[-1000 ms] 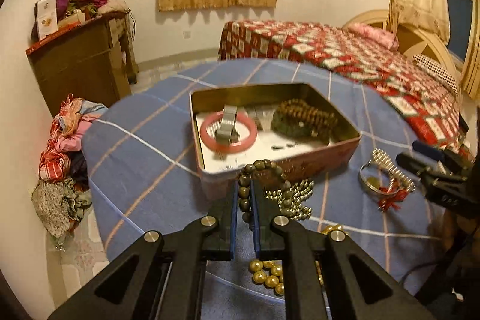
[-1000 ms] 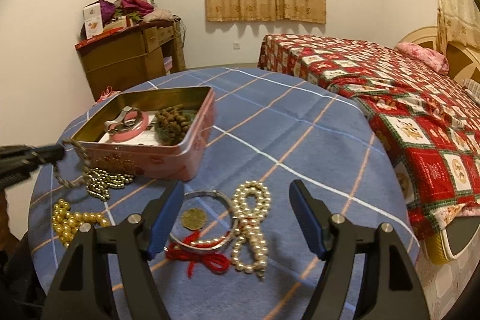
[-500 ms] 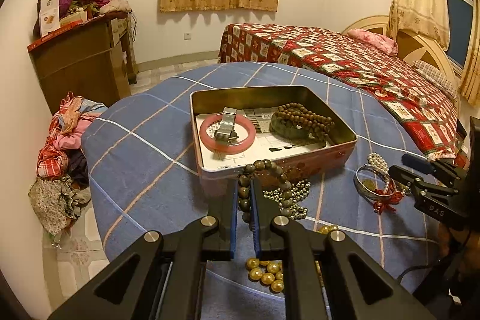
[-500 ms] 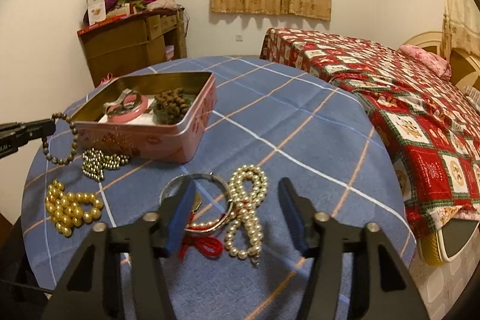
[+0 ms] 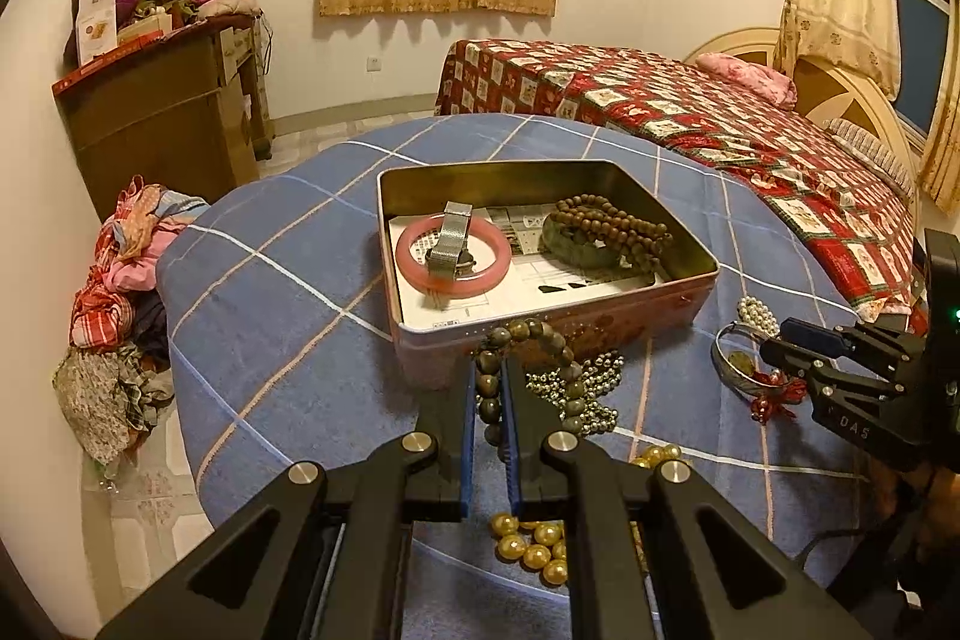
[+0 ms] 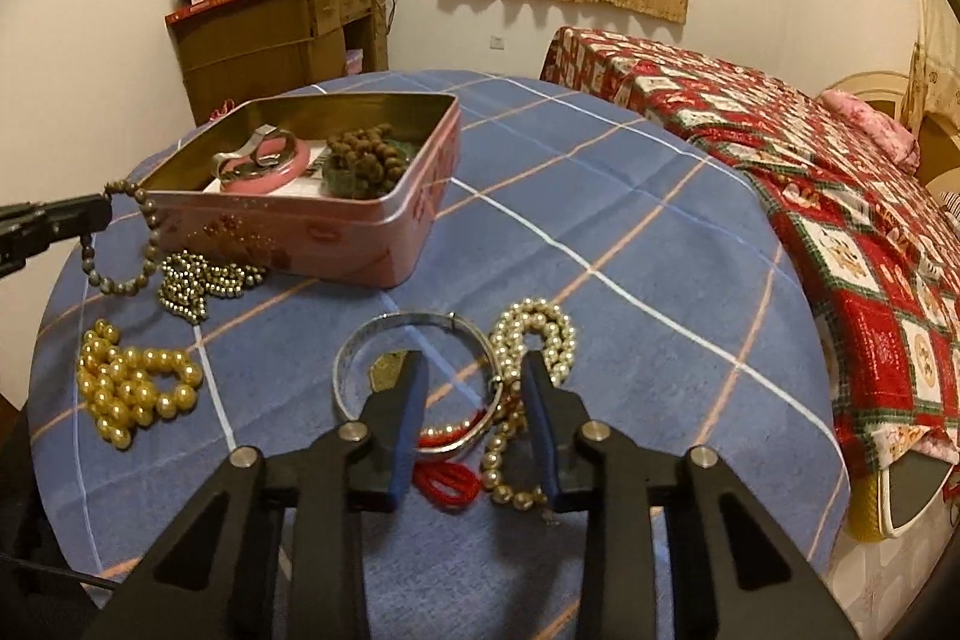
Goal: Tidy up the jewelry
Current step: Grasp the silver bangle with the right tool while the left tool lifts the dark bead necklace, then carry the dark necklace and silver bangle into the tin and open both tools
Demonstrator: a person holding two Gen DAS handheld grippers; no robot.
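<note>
Left wrist view: beyond the left gripper [image 5: 487, 388], pinching a dark bead bracelet [image 5: 528, 334], the tin [image 5: 690, 283] holds a pink bangle [image 5: 414, 250], watch [image 5: 449, 244] and brown beads [image 5: 612, 223]. The right gripper [image 6: 474, 388] is closing around a silver bangle [image 6: 414, 322], pads not yet pressing.

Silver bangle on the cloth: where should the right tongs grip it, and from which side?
Grip the silver bangle across its thin right rim, coming from above. It lies flat, so only the band's edge offers purchase. The right tongs are closing astride that rim now, beside the pearl strand.

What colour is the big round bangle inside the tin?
Pink. The bangle shows best in the left wrist view, lying in the tin.
</note>
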